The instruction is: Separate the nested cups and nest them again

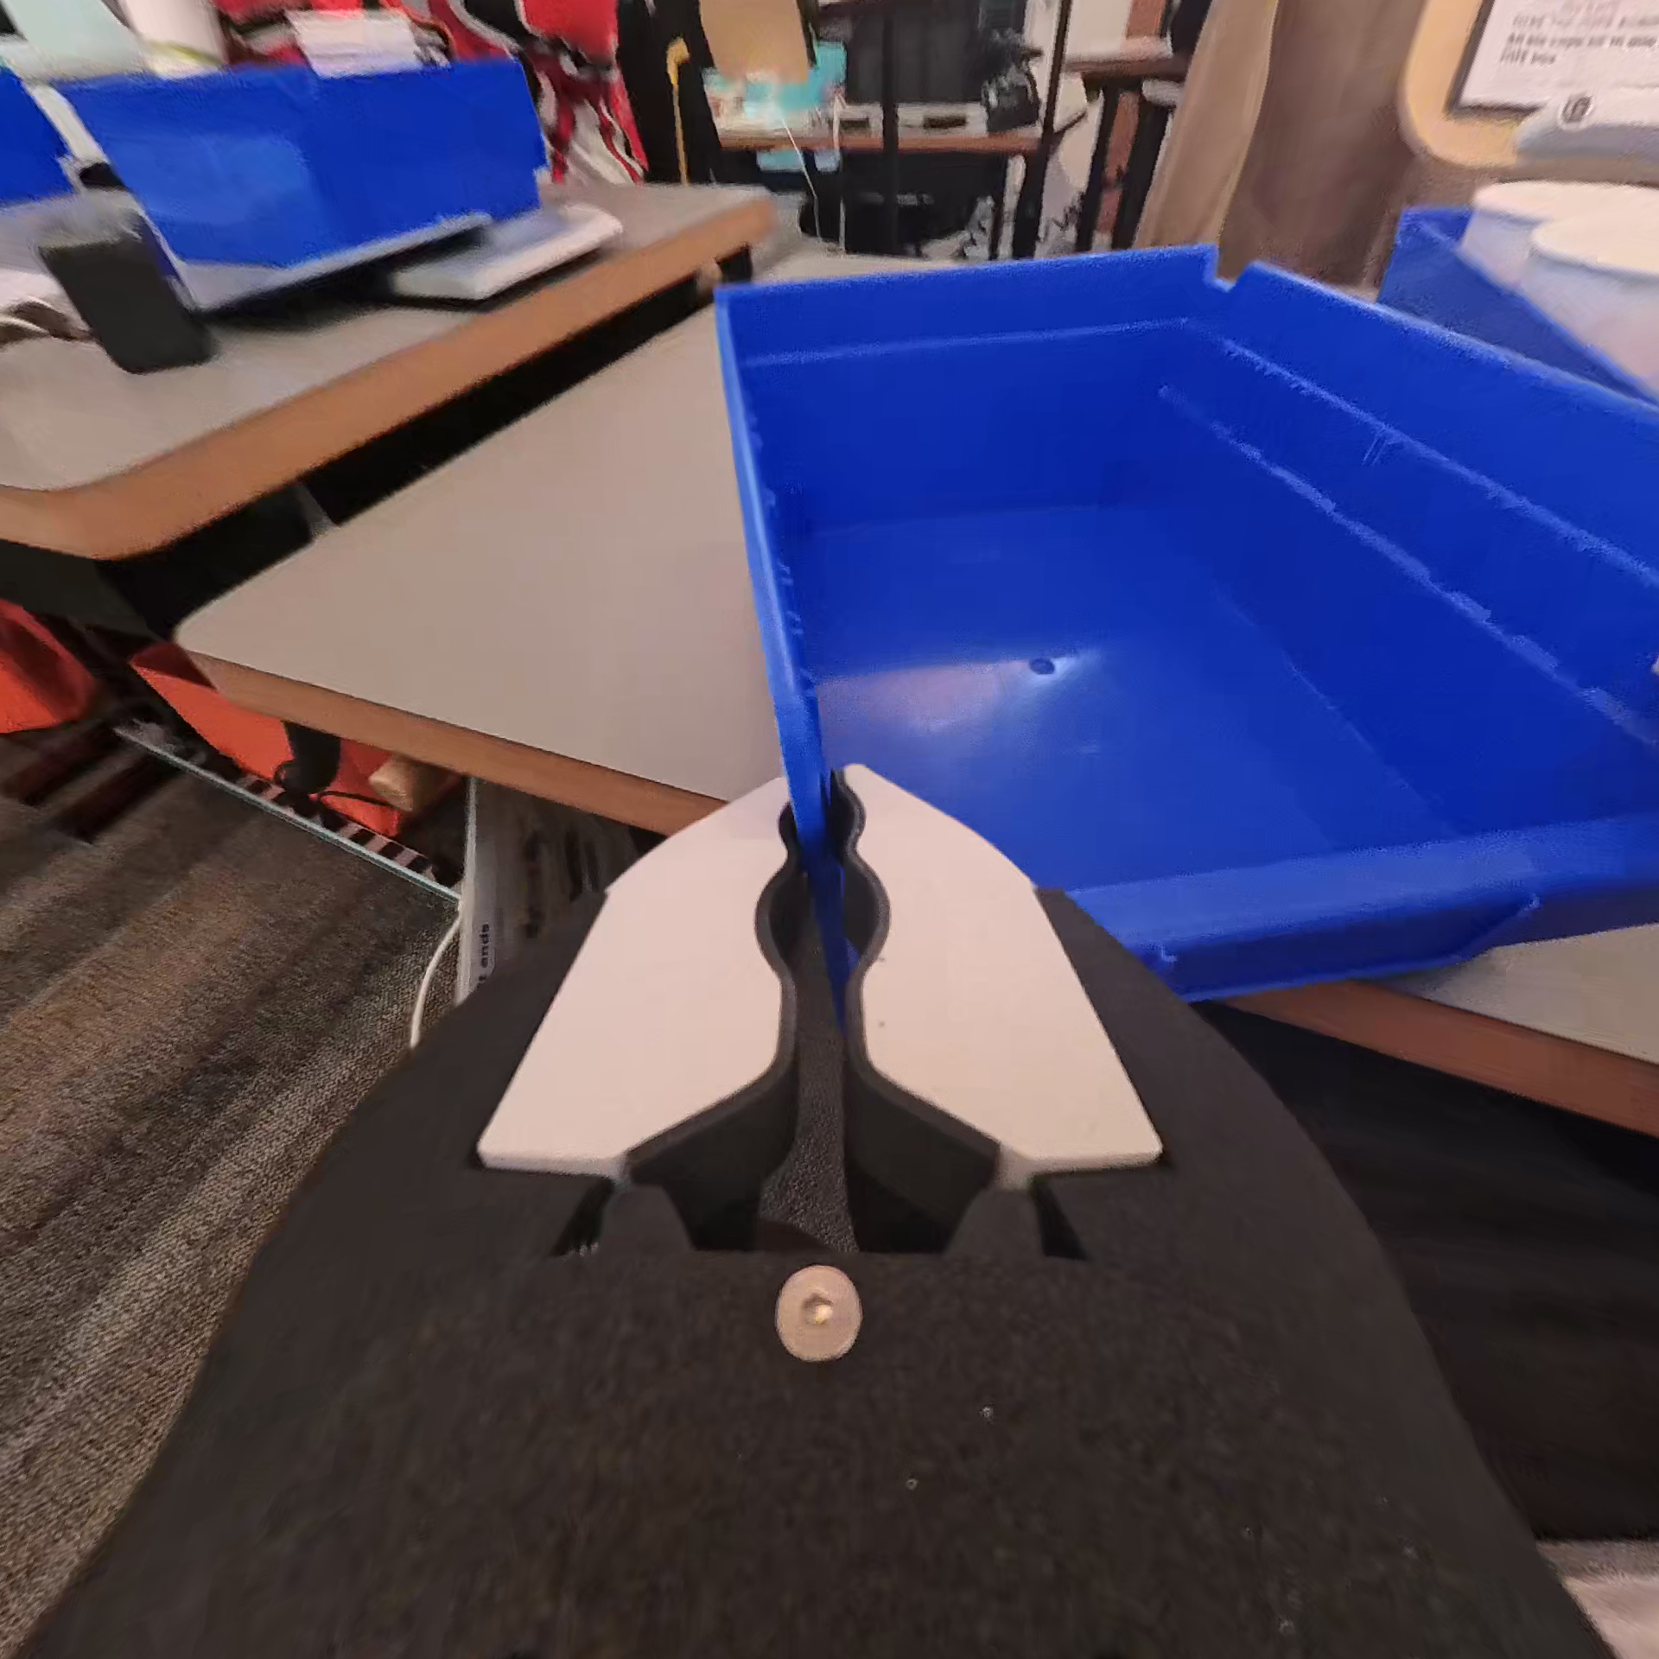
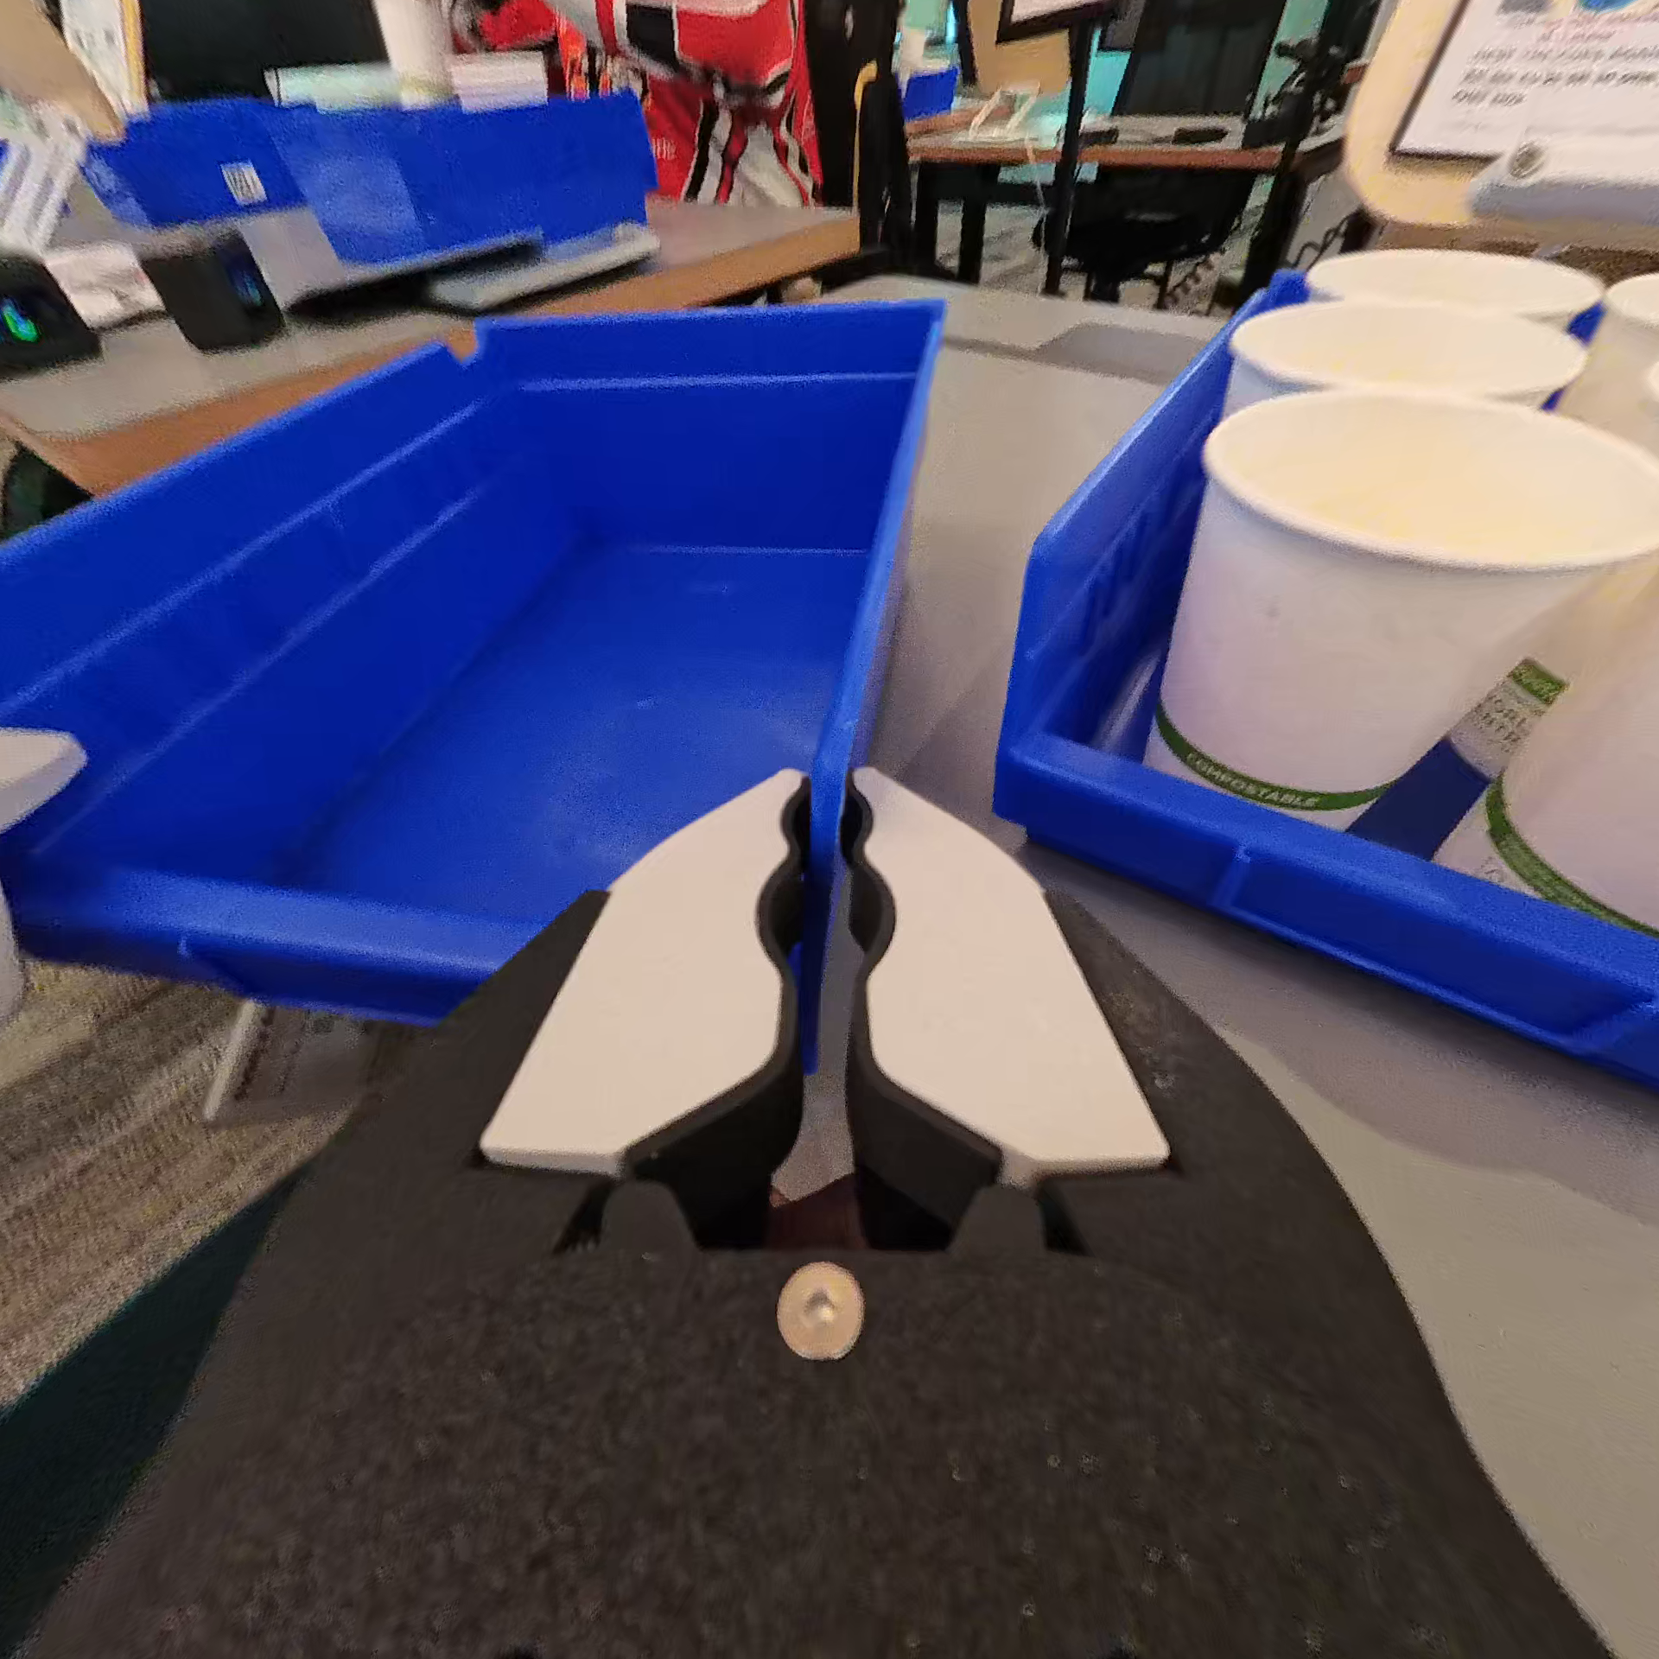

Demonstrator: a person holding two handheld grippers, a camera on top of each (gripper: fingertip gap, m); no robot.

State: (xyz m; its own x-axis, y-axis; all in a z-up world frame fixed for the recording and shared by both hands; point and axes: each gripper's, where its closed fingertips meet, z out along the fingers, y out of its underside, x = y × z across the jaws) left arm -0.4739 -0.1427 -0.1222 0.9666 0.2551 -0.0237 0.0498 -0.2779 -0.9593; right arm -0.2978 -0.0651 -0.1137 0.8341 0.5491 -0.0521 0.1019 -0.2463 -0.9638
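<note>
Both sets of tongs are clamped on the same empty blue bin (image 2: 503, 682). The left tongs (image 1: 821, 812) pinch its left side wall near the front corner, and the right tongs (image 2: 830, 808) pinch the opposite wall the same way. The bin juts out past the front edge of the worktop (image 1: 503, 574) and looks lifted or tilted, though I cannot tell whether any part of it still rests on the surface.

The cups (image 2: 1382, 574) themselves look untouched. They are white paper cups with a green band near the base, standing in a second blue bin (image 2: 1257, 862) just to the right of the empty one, several side by side. Whether any of them are stacked inside one another I cannot make out from here. Judging by that, neither the separating nor the re-nesting has begun; this seems to be setting up, getting the empty bin placed as somewhere to put cups. Everything in the task proper is left to do.

Behind the empty bin, a neighbouring desk (image 1: 269, 395) carries more blue bins (image 1: 305, 162) and a small black box (image 1: 126, 301), well clear of the work. Between the two near bins is a strip of bare worktop, so nothing blocks a reach to the cups once the tongs let go.
</note>
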